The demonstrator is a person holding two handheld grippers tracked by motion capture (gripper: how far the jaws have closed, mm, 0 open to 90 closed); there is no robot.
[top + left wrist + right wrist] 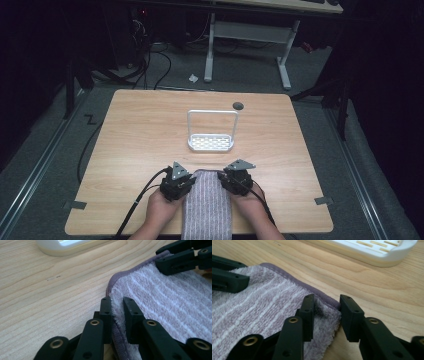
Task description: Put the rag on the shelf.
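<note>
Towel (207, 205) between both tongs and rack (211, 143) bear no readable writing.

We are pinching the hemmed edge of the striped lilac towel (160, 305) between the left gripper (117, 312) jaws on the wooden desk (50, 295). The right gripper (175, 261) is reaching the towel's far corner, and a white rack base (62, 246) is sitting beyond.

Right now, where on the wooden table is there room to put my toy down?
The light wooden table is bare left of the white rack with the wire handle, and right of it too. The strip behind the rack has just a small dark round hole. It's crowded at the near edge, where both grippers work the striped lilac towel.
</note>
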